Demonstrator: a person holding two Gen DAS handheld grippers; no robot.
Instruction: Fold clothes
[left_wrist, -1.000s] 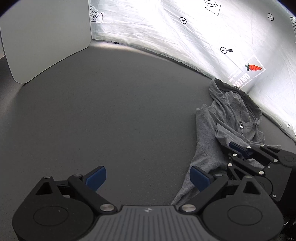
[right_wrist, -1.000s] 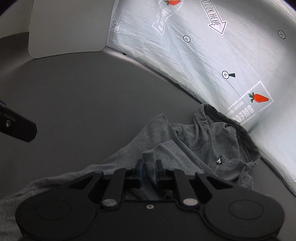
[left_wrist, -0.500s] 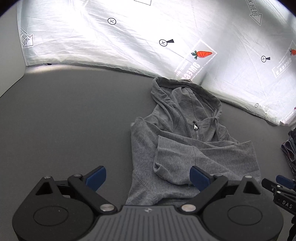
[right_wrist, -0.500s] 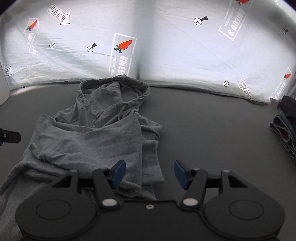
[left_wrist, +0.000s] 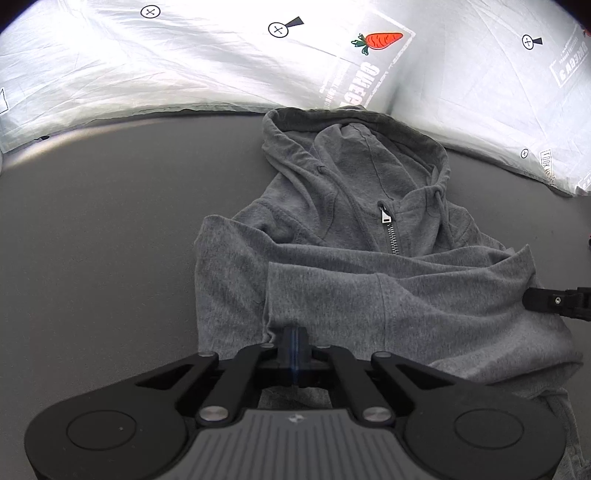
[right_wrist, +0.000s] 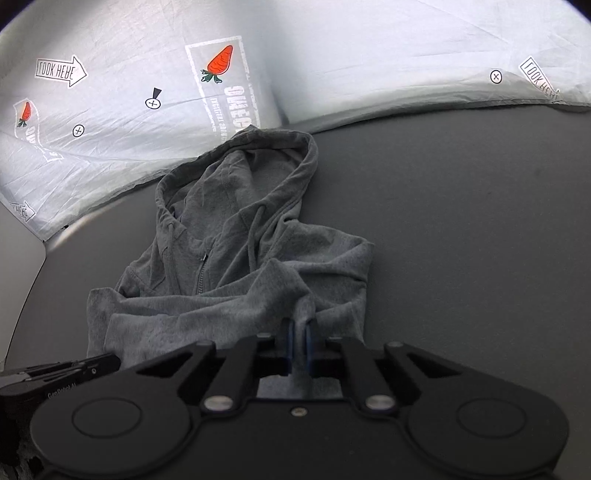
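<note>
Left gripper (left_wrist: 294, 345) just snapped fully closed at the near fold of the grey hoodie (left_wrist: 369, 266); can't tell if cloth is between the pads. Right gripper (right_wrist: 298, 341) just closed too, pinching a raised ridge of hoodie cloth at lower centre. Hoodie lies mid-frame on the dark table (left_wrist: 92, 240); only the right view shows bare table right of it, the left view shows its zipper pull (left_wrist: 385, 218) clearly.

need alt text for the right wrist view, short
A grey hoodie lies partly folded on a dark table, hood towards a white printed sheet. The right gripper has just closed its fingers on a fold near the bottom edge.
</note>
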